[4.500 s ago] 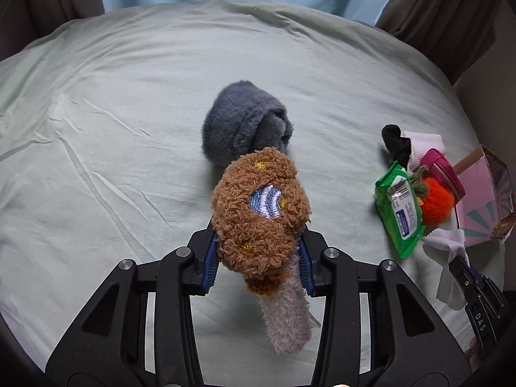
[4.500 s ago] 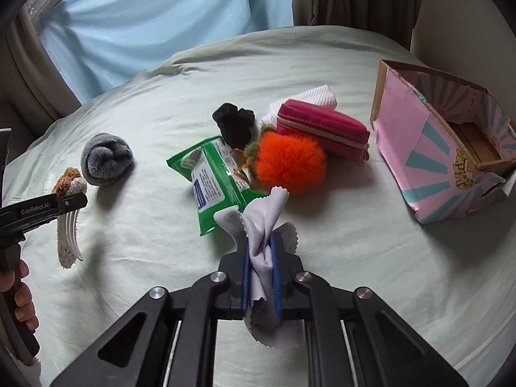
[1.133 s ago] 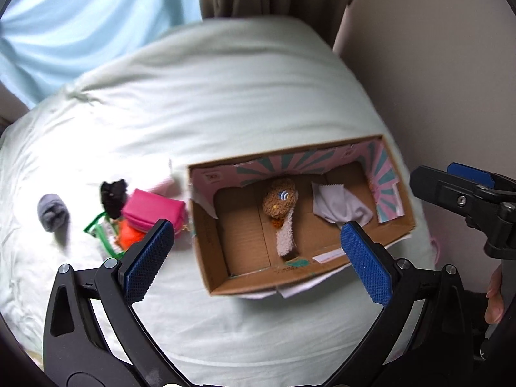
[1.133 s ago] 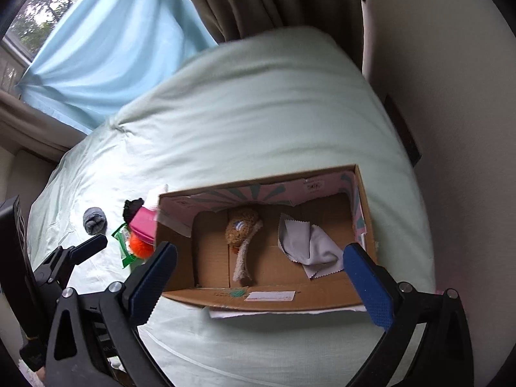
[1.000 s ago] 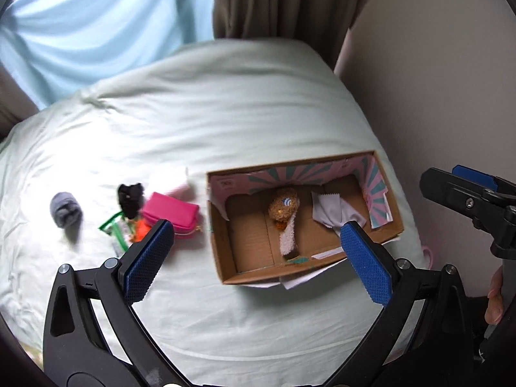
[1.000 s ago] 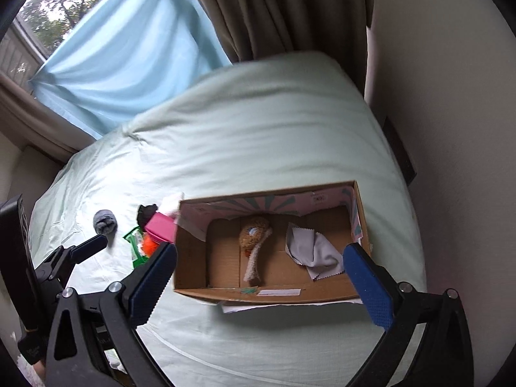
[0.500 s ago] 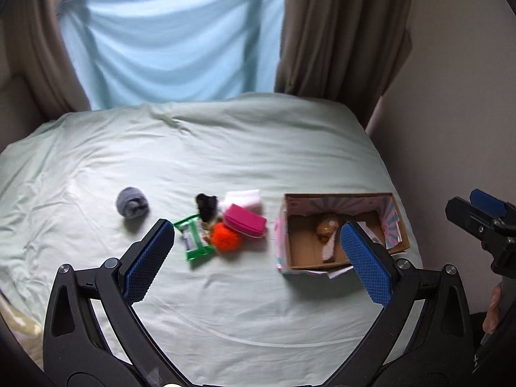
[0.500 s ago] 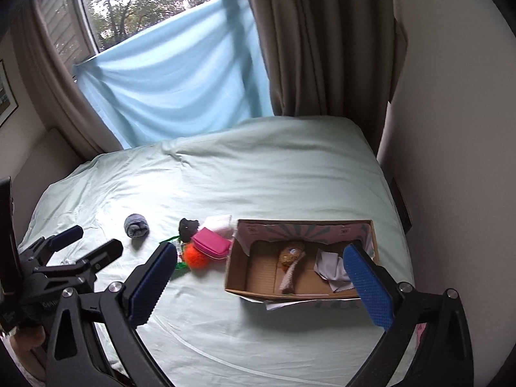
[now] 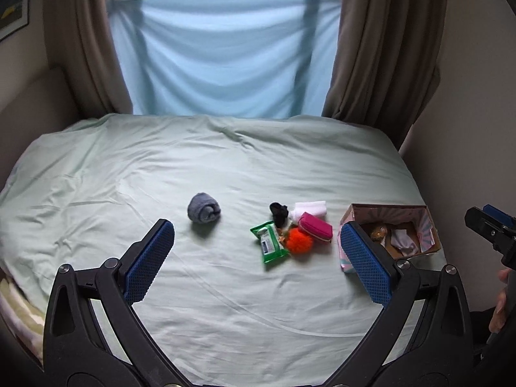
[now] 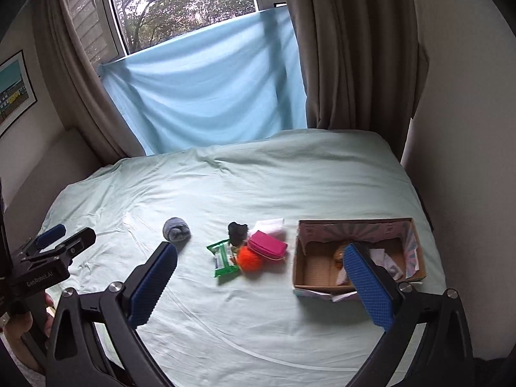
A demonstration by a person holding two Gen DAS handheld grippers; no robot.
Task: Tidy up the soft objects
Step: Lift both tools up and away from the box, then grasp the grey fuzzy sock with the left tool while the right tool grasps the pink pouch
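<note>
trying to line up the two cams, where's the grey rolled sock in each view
Left wrist: grey rolled sock left of centre, alone on the bed sheet.
Right wrist: grey rolled sock left of centre, above the near blue pad.
Shared landmark: orange pom-pom, to the sock's right.

a home bedroom: sheeted bed [image 9: 225,167], curtained window [image 10: 180,3], framed picture [image 10: 13,87].

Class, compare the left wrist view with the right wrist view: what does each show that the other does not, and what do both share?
Only the left wrist view shows the right gripper, at its right edge. Only the right wrist view shows the left gripper, the tree outside and the framed picture's houses. Both show the bed, grey sock roll, orange pompom, pink pouch, green wipes and box.
</note>
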